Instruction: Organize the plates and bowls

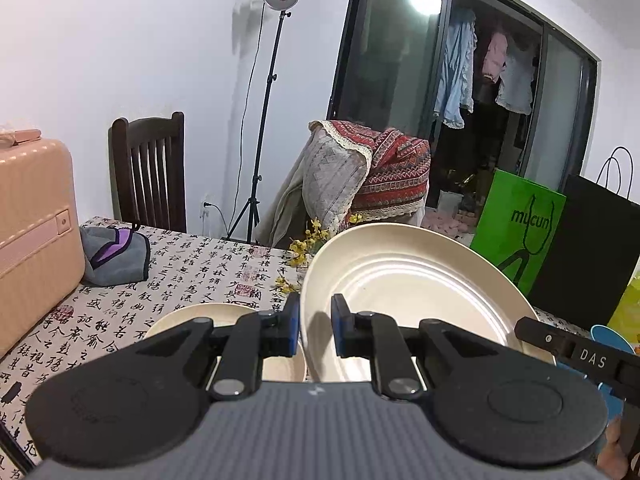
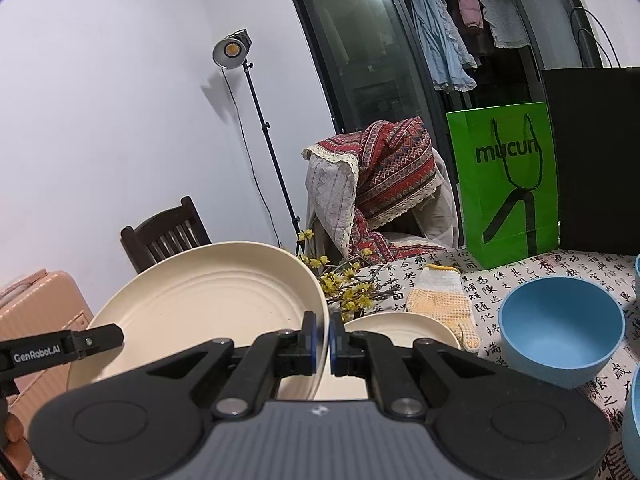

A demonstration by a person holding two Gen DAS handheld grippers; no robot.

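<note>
Both tools grip one cream plate: the left tool (image 1: 315,330) has its blue pads nearly together on the plate's (image 1: 412,280) left rim, and the right tool (image 2: 323,340) is clamped tight on the right rim, so the plate hangs tilted above the surface (image 1: 180,276). "DAS" is printed on the right tool's side where it shows in the left view, and "GenRobot.AI" on the left tool's side in the right view. A second plate (image 2: 400,330) lies flat on the surface just below. A blue bowl (image 2: 560,328) sits to the right, near a knit glove (image 2: 444,304). The cloth carries black calligraphy with red seals. A green bag (image 2: 506,184) reading "mucun" stands at the far edge beside a black bag (image 2: 596,160). A pink suitcase (image 1: 32,232) stands on the left.
</note>
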